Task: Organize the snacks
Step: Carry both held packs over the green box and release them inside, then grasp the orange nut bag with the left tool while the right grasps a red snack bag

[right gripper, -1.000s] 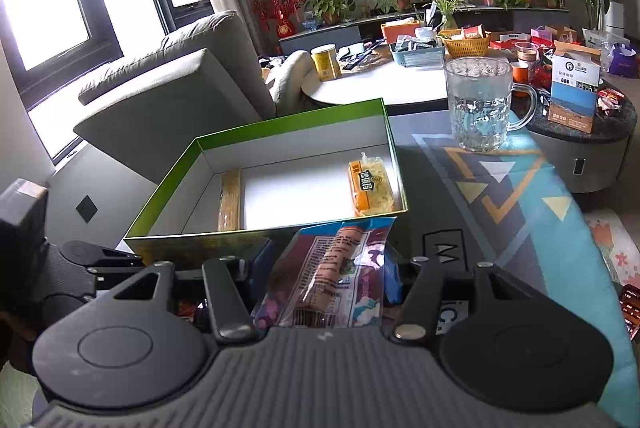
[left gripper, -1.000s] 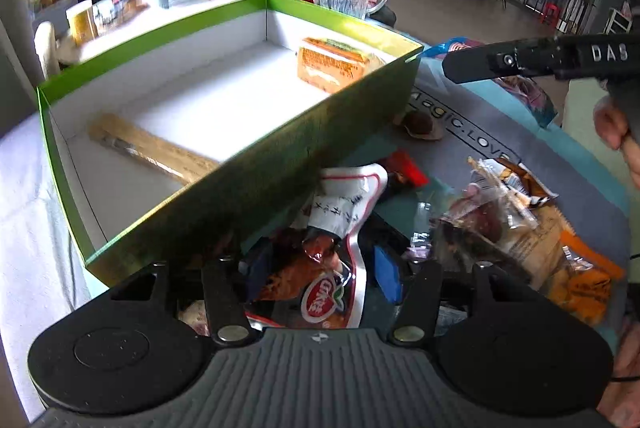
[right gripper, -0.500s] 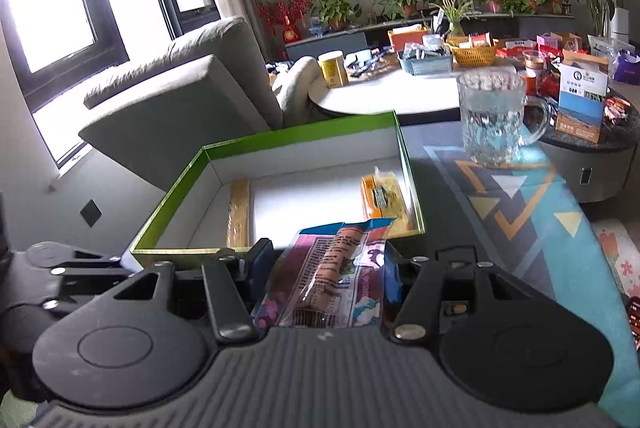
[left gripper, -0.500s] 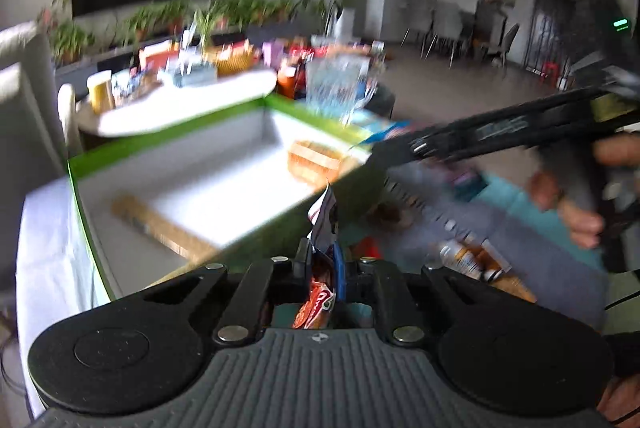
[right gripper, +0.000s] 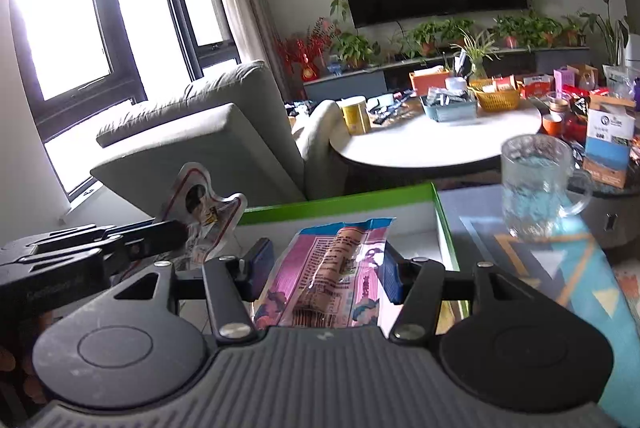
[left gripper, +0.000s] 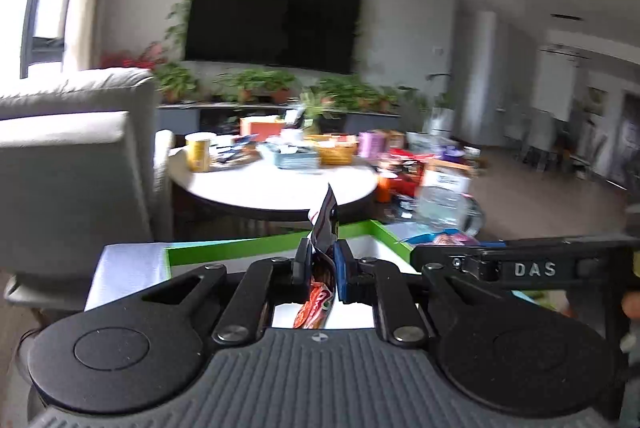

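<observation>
My left gripper pinches a thin red-and-white snack packet edge-on above the near wall of the green box; its jaws are opening slightly, with the pads still on the packet. From the right wrist view, that same packet sticks up from the left gripper at the left. My right gripper is shut on a pink and blue sausage packet, held flat over the green box. The box floor is mostly hidden behind the grippers.
A glass mug stands right of the box on the patterned cloth. Behind it is a round white table crowded with boxes and baskets. A grey armchair stands at the back left.
My left gripper closed on the red-and-white packet in the snack pile and lifted it, tilting up to face the room. My right gripper carried the pink packet closer over the box.
</observation>
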`<state>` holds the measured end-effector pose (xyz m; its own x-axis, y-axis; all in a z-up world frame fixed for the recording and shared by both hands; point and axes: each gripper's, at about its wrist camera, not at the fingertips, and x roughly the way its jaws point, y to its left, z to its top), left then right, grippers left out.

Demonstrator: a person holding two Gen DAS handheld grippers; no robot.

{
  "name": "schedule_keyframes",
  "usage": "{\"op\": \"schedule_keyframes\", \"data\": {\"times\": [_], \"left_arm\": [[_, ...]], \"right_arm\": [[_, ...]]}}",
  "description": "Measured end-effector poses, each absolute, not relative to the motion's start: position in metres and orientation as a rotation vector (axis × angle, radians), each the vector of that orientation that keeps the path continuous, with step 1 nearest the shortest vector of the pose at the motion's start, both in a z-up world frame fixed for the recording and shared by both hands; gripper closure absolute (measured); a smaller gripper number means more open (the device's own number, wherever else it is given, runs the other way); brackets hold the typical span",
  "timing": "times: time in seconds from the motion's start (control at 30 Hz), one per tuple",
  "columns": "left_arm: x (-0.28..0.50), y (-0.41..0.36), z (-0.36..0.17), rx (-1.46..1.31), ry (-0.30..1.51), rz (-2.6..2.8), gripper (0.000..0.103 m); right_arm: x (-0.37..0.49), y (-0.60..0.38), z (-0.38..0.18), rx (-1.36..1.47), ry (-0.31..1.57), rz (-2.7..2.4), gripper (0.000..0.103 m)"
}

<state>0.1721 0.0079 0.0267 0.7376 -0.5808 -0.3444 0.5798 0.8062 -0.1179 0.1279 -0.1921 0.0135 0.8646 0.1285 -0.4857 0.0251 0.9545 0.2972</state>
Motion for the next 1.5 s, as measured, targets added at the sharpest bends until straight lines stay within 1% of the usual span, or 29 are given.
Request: {"op": "schedule_keyframes", "data": {"times": [0.03,0.1,0.13,0.33,0.67,0.87,1.0,1.17,1.5], "left_arm": [[0.177,0.003,0.023,0.008,0.389,-0.603,0.085],[0.182,-0.002,0.017,0.038,0.418,-0.534,0.055],[0.181,-0.002,0.014,0.05,0.421,-0.51,0.052],[0.181,0.014,0.002,0.079,0.461,-0.508,0.05],[0.168,0.047,0.004,0.028,0.494,-0.418,0.049],[0.151,0.072,-0.006,-0.056,0.582,-0.242,0.049],[0.145,0.076,-0.021,-0.088,0.694,-0.176,0.049],[0.15,0.074,-0.038,-0.18,0.825,-0.141,0.049],[0.167,0.064,-0.05,-0.232,0.888,-0.093,0.049]], "right_arm": [[0.134,-0.193,0.011,0.308,0.515,0.062,0.072],[0.148,-0.195,0.003,0.325,0.509,0.049,0.072],[0.154,-0.196,0.0,0.324,0.52,0.022,0.072],[0.145,-0.207,-0.01,0.365,0.549,-0.015,0.071],[0.125,-0.211,-0.005,0.408,0.602,0.018,0.071],[0.092,-0.203,-0.007,0.33,0.651,0.189,0.071],[0.07,-0.194,-0.022,0.242,0.718,0.31,0.071],[0.074,-0.181,-0.046,0.178,0.812,0.297,0.071],[0.085,-0.18,-0.052,0.107,0.819,0.291,0.071]]}}
